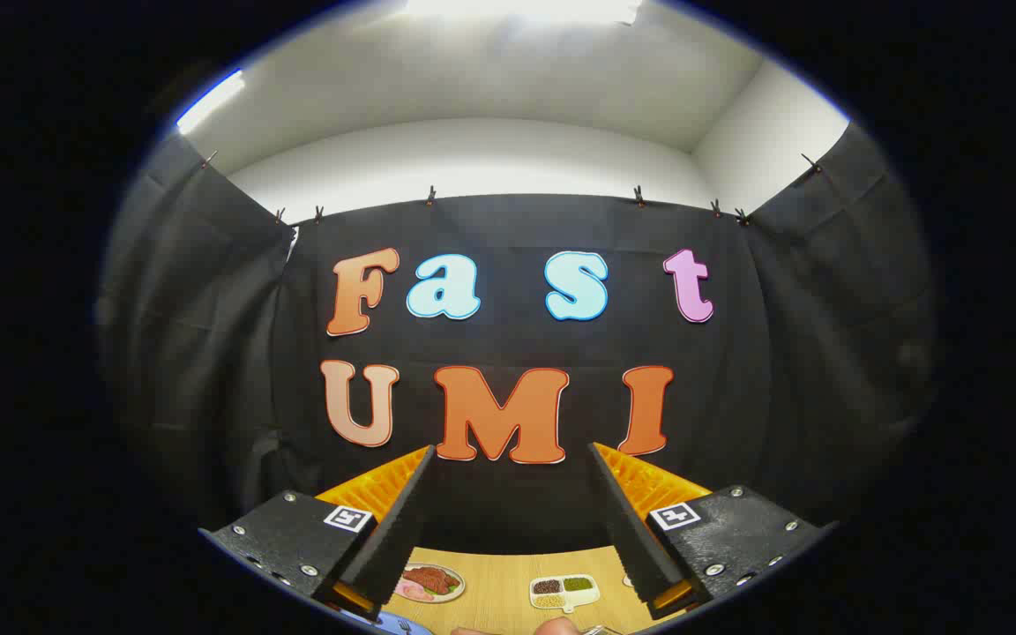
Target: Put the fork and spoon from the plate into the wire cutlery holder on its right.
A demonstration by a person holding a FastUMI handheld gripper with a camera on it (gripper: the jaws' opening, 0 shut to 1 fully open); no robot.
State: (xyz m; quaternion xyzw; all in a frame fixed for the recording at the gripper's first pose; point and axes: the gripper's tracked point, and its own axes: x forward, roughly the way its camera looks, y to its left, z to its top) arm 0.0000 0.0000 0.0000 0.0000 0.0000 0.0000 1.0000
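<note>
Your task's things sit at the very foot of the gripper view, barely showing: a sliver of blue plate (pixel 404 625) lies low between the fingers toward the left one, with a small dark shape on it that may be the fork or spoon, too small to tell; a glint of thin metal wire (pixel 598 629) low toward the right finger may be the rim of the wire cutlery holder, though you cannot be sure of it; between them a rounded pale shape (pixel 555 625) looks like part of a hand resting on the table.

Farther out on the light wooden table (pixel 499 591) lie printed picture cards, one oval showing meat (pixel 429 583) and one a divided tray of grains (pixel 564 591); both are beyond the plate and are no part of the job.

Your gripper (pixel 508 463) is held high and level, aimed at the back wall rather than down at the table; its fingers stand wide apart and hold nothing.

My reading is that you are at the start, with neither utensil picked up; the next move calls for tipping the gripper downward until the plate sits squarely between the fingers, then lowering onto one handle; watch that hand near the plate as you descend.
</note>
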